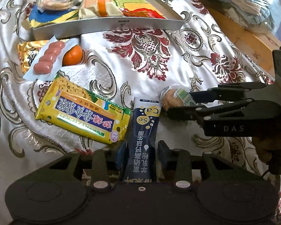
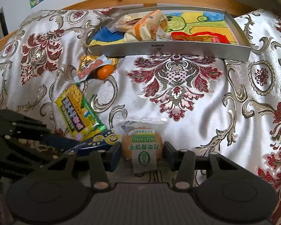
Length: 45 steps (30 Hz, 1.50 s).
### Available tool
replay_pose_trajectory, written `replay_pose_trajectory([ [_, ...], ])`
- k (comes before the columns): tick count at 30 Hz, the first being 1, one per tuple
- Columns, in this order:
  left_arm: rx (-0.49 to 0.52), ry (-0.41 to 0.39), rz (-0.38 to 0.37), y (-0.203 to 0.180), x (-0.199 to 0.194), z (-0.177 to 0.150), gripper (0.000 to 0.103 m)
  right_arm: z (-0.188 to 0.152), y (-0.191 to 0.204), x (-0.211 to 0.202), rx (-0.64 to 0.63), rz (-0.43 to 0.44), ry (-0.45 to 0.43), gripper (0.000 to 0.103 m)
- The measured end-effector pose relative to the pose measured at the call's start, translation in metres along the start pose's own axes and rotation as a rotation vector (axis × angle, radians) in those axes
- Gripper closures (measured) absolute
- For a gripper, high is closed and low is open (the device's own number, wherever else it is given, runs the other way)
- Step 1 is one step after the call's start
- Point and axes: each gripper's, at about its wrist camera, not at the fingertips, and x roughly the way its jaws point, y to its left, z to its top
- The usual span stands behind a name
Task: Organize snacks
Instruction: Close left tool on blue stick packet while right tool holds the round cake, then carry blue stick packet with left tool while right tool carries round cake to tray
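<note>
Left tool (image 1: 140,150) low and level over the patterned cloth (image 1: 178,37), its blue pads on either side of the dark blue sachet (image 1: 145,131), which runs lengthwise between them. The pads sit just beside the sachet's edges; whether they actually press it, I cannot tell. Right tool (image 2: 142,151) reaches in from the right, fingers pointing across toward the left one, the two tools near each other. Its pads bracket the round biscuit pack (image 2: 142,146) with the green label; a sliver of gap shows on each side, so clamped or loose, I cannot tell. Both packets lie on the cloth, side by side. Just left of the sachet, the yellow cracker pack (image 1: 82,112). Beyond that, a sausage pack (image 1: 48,56) leaning over an orange (image 1: 74,55) and a gold wrapper (image 1: 26,54). At the far edge, the grey tray (image 2: 168,48) already holds two wrapped snacks.
</note>
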Motion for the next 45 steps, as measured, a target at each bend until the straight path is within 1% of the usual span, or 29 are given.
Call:
replay_pose_trajectory([
  [1, 0.002, -0.002, 0.005, 0.000, 0.000, 0.000, 0.067, -0.001, 0.001, 0.000, -0.001, 0.001, 0.000, 0.050],
  [4, -0.004, -0.004, 0.006, -0.001, -0.003, 0.000, 0.070, 0.000, 0.001, -0.002, 0.003, 0.007, -0.004, 0.050],
  [9, 0.003, -0.034, 0.017, -0.007, -0.010, 0.000, 0.073, 0.000, -0.001, -0.013, -0.006, 0.019, -0.048, 0.050],
  [15, 0.027, -0.088, 0.037, -0.019, -0.021, 0.000, 0.074, -0.003, -0.002, -0.031, -0.040, 0.026, -0.121, 0.050],
  [19, 0.029, -0.136, 0.058, -0.026, -0.031, -0.001, 0.075, -0.001, -0.006, -0.043, -0.049, 0.023, -0.185, 0.050],
  [20, 0.013, -0.153, 0.060, -0.025, -0.034, -0.002, 0.075, 0.000, -0.007, -0.046, -0.052, 0.020, -0.201, 0.050],
  [21, -0.034, -0.175, 0.059, -0.023, -0.038, -0.003, 0.075, 0.002, -0.008, -0.047, -0.057, 0.015, -0.213, 0.050],
  [23, -0.150, -0.204, 0.031, -0.016, -0.044, -0.004, 0.075, 0.004, -0.009, -0.051, -0.081, -0.002, -0.240, 0.050],
  [24, -0.181, -0.222, 0.024, -0.014, -0.046, -0.005, 0.075, 0.005, -0.009, -0.054, -0.095, -0.010, -0.254, 0.050],
  [28, -0.175, -0.306, 0.061, -0.016, -0.055, -0.006, 0.075, 0.006, -0.014, -0.059, -0.109, -0.020, -0.279, 0.050],
  [30, -0.185, -0.357, 0.060, -0.016, -0.062, -0.005, 0.075, 0.010, -0.017, -0.058, -0.122, -0.015, -0.264, 0.050],
  [31, -0.191, -0.376, 0.072, -0.015, -0.066, -0.003, 0.075, 0.013, -0.019, -0.058, -0.140, -0.006, -0.251, 0.050],
  [34, -0.224, -0.402, 0.108, -0.010, -0.073, 0.008, 0.075, 0.034, -0.026, -0.059, -0.210, -0.012, -0.227, 0.050],
  [39, -0.268, -0.453, 0.172, 0.004, -0.077, 0.043, 0.075, 0.076, -0.035, -0.062, -0.250, -0.014, -0.245, 0.050],
  [42, -0.234, -0.494, 0.209, 0.011, -0.082, 0.074, 0.075, 0.097, -0.036, -0.061, -0.275, -0.017, -0.264, 0.050],
  [45, -0.185, -0.519, 0.252, 0.017, -0.081, 0.105, 0.075, 0.117, -0.035, -0.050, -0.289, -0.051, -0.273, 0.050],
])
